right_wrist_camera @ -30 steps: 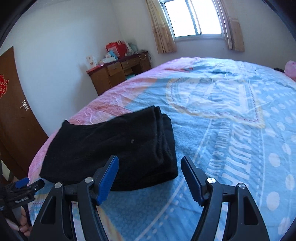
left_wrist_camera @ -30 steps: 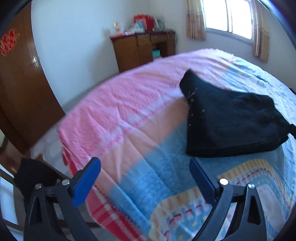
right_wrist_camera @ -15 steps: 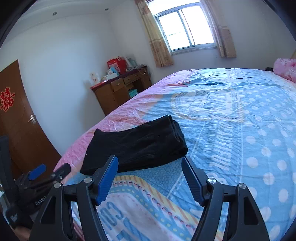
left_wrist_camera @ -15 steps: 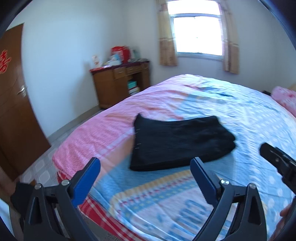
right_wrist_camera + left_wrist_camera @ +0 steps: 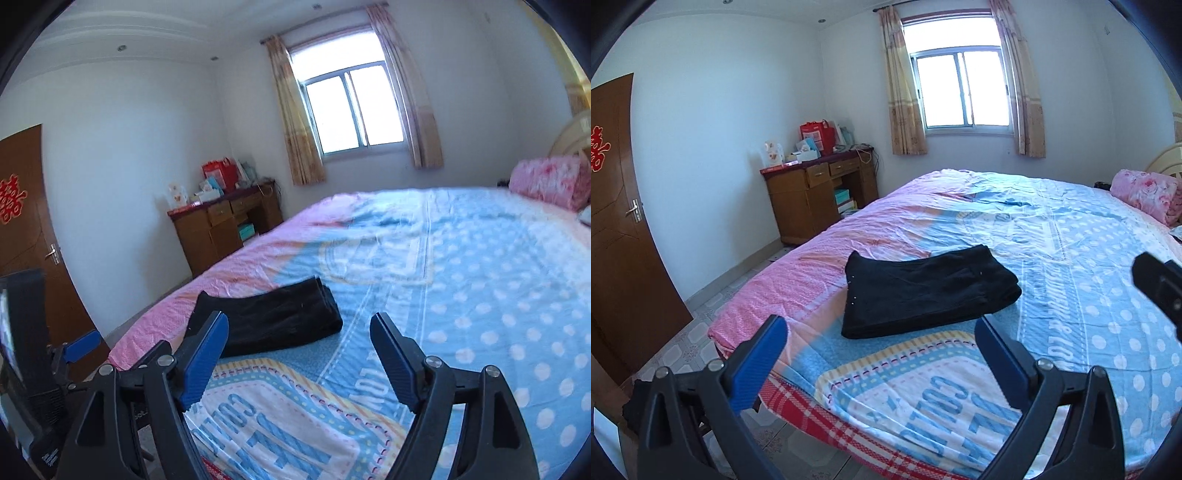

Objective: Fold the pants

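Black pants [image 5: 923, 291] lie folded into a flat rectangle near the foot of the bed [image 5: 1071, 229]; the right wrist view shows the pants [image 5: 273, 321] as well. My left gripper [image 5: 879, 332] stands open, held back from the bed's corner and well short of the pants, nothing between its blue pads. My right gripper [image 5: 299, 332] is open too, its jaws still opening, empty, and set back from the pants. The right gripper's black tip shows at the right edge of the left wrist view, and the left gripper [image 5: 79, 345] at the left of the right wrist view.
A pink and blue patterned cover drapes the bed. A pink rolled blanket [image 5: 1145, 194] lies at the headboard. A wooden desk [image 5: 820, 195] with boxes stands against the far wall beside a curtained window [image 5: 964, 92]. A brown door [image 5: 620, 229] is on the left; tiled floor lies beside the bed.
Both grippers have pulled back and risen away from the folded pants, which now look smaller and farther off. The right jaws have widened a little. The pants have not moved.
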Action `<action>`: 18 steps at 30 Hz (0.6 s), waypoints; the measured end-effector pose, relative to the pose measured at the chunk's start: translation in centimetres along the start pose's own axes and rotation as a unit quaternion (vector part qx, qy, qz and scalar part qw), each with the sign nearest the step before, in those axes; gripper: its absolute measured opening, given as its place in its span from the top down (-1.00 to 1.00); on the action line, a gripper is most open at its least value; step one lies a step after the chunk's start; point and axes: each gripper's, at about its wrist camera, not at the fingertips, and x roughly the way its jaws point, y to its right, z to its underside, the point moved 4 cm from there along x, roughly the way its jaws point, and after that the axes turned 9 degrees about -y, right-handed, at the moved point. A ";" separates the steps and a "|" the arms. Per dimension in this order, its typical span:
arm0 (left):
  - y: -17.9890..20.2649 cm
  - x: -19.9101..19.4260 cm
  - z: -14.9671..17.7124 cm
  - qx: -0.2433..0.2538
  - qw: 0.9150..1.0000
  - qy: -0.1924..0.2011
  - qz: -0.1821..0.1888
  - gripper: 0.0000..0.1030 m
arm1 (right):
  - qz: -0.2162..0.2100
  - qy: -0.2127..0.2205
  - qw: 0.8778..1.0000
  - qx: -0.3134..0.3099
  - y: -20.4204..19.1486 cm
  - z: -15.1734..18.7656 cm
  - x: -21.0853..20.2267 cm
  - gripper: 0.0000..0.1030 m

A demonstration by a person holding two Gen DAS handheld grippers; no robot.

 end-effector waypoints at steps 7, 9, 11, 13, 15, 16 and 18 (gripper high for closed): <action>-0.4 -1.3 -0.5 -0.005 1.000 0.021 -0.020 -1.00 | 0.002 0.040 0.999 -0.012 -0.6 -0.8 -3.0 -0.58; -0.5 -1.3 -0.6 -0.006 0.999 0.023 -0.023 -1.00 | 0.005 0.035 0.999 -0.007 -0.4 -0.8 -2.9 -0.58; -0.5 -1.3 -0.6 -0.007 0.999 0.023 -0.024 -1.00 | 0.003 0.030 1.000 -0.001 -0.1 -0.6 -2.8 -0.58; -0.6 -1.4 -0.6 -0.005 0.999 0.022 -0.023 -1.00 | 0.002 0.025 1.000 0.006 0.1 -0.4 -2.5 -0.58; -0.5 -1.4 -0.6 -0.001 1.000 0.021 -0.022 -1.00 | -0.001 0.019 1.000 0.008 0.1 -0.2 -2.3 -0.59; -0.4 -1.4 -0.5 0.001 1.000 0.021 -0.022 -1.00 | -0.002 0.018 1.000 0.009 0.1 -0.2 -2.3 -0.59; -0.2 -1.5 -0.5 0.004 1.000 0.020 -0.021 -1.00 | -0.001 0.021 1.000 0.008 0.0 -0.1 -2.4 -0.59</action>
